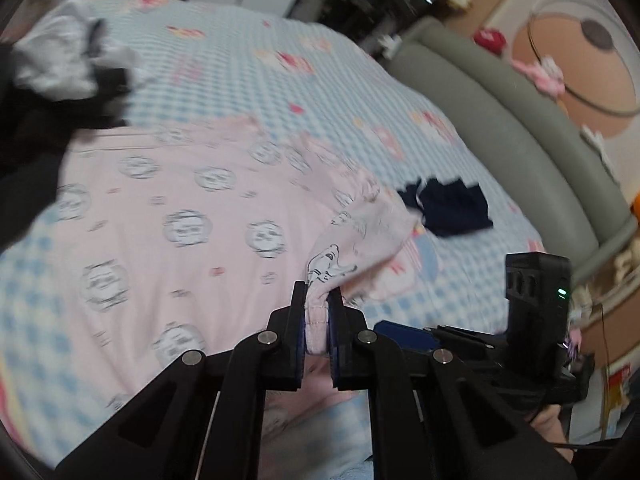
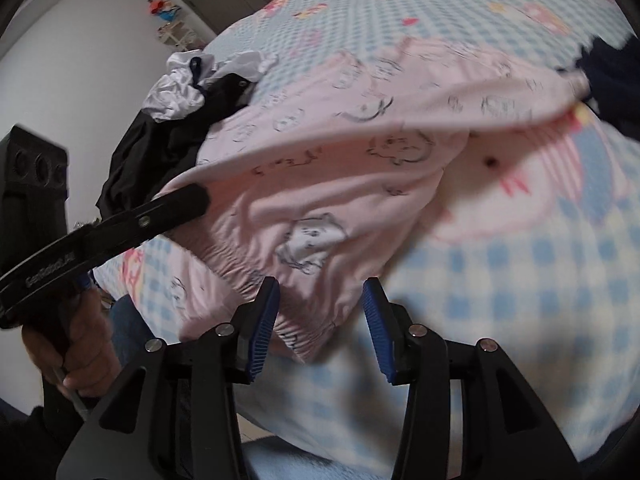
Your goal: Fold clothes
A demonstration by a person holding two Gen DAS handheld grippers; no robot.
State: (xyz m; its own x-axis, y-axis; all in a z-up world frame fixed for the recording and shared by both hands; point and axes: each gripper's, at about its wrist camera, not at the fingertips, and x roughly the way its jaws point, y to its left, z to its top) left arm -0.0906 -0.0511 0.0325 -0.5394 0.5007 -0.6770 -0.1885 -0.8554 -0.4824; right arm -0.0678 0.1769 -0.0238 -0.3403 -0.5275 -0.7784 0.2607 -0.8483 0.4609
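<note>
A: How far has the folding got?

B: Barely begun. The pink garment point(image 1: 192, 208) is spread on the checked bedsheet point(image 1: 248, 64), its elastic hem pinched shut in the left gripper point(image 1: 318, 308) — no fold is yet seen.

A: And the right gripper point(image 2: 320, 316)?

B: Its jaws stand apart around the hem, not pressing on it. A pile of dark and white clothes point(image 2: 188, 92) and a navy piece point(image 1: 452, 208) lie unfolded — most is judged left.
</note>
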